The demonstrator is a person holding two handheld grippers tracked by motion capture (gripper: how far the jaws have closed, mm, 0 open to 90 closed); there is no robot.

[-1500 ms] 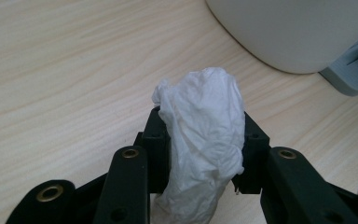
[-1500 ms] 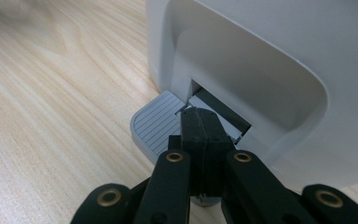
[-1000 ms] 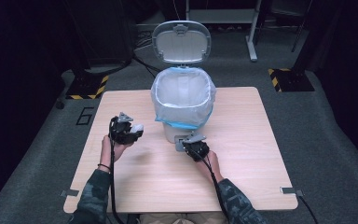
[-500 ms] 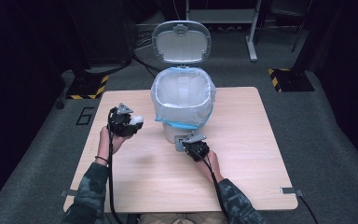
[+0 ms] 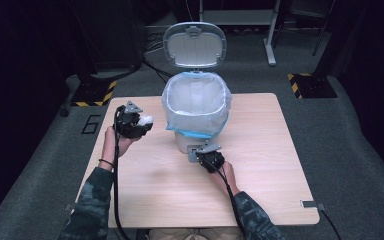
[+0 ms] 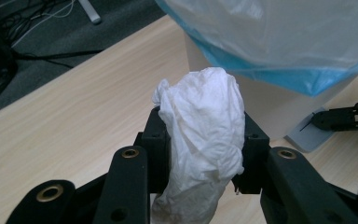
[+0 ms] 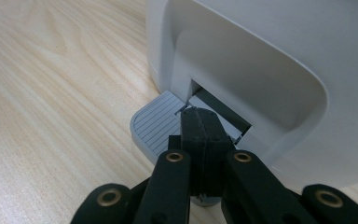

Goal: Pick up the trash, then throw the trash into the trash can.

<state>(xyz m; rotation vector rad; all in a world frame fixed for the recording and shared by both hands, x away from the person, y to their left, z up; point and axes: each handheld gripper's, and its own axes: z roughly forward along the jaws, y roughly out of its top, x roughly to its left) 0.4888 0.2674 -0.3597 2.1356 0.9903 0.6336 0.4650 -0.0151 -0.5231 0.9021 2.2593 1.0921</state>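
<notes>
Left gripper (image 5: 141, 121): jaws clenched on a crumpled white tissue (image 6: 203, 140), which bulges above and below the pads. Held raised, just beside the left flank of the bin and below its rim, jaws pointing toward it.

Right gripper (image 5: 205, 154): jaws pressed together with nothing between them, tips bearing down on the grey ribbed pedal (image 7: 156, 123) at the foot of the bin.

Pedal bin (image 5: 180, 142): white body, standing at the far middle of the table (image 5: 280, 150). Lid (image 5: 195, 44) up and tilted back. Liner (image 5: 196, 102) translucent white with a blue hem, folded out over the rim and hanging down the outside wall.

Hazards, as judged:
- Pedal slip. The closed tips sit on a narrow tread close to the bin wall; if they slide off, the lid would likely drop, possibly onto the tissue or the left gripper as it crosses the rim.
- Low approach. The tissue is below rim height; moved straight across, it would meet the hanging liner, snag it or drag it off the rim.
- Early release. Opened before clearing the rim, the jaws would drop the tissue on the table.
- Bin shift. Slanted pressure on the pedal could push the light bin away.
</notes>
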